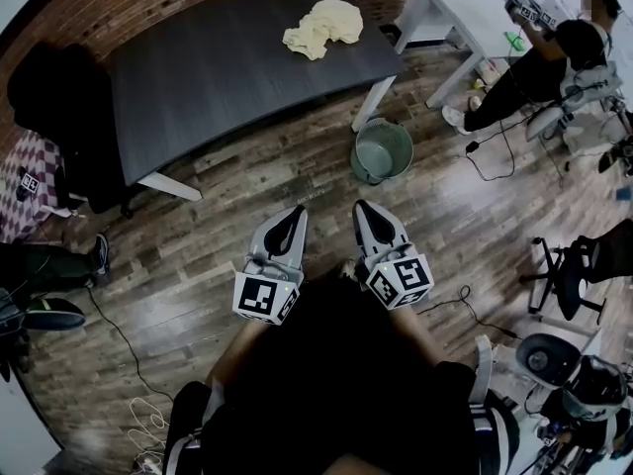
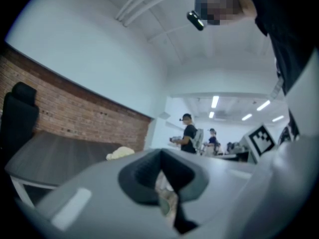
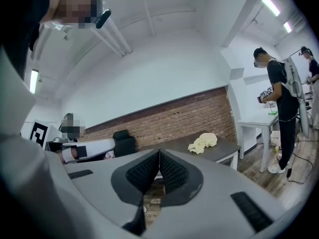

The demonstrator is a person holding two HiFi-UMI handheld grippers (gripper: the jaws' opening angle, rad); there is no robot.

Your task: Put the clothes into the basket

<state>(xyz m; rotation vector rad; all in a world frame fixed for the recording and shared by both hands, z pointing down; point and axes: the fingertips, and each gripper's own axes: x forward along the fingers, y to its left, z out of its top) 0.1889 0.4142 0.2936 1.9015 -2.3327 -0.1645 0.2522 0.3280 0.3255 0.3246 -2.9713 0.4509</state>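
A crumpled pale yellow cloth (image 1: 321,26) lies on the far end of a dark table (image 1: 227,77). A green round basket (image 1: 382,151) stands on the wood floor by the table's near right leg. My left gripper (image 1: 295,215) and right gripper (image 1: 362,209) are held side by side close to the body, well short of the table, both shut with nothing in them. The left gripper view shows its shut jaws (image 2: 160,157) with the cloth (image 2: 119,153) far off. The right gripper view shows the same, shut jaws (image 3: 159,153) and the distant cloth (image 3: 204,142).
A person (image 1: 539,67) sits by a white table (image 1: 465,8) at the back right. Office chairs (image 1: 584,265) stand at the right and a black chair (image 1: 49,87) at the left. Cables (image 1: 119,334) run across the floor.
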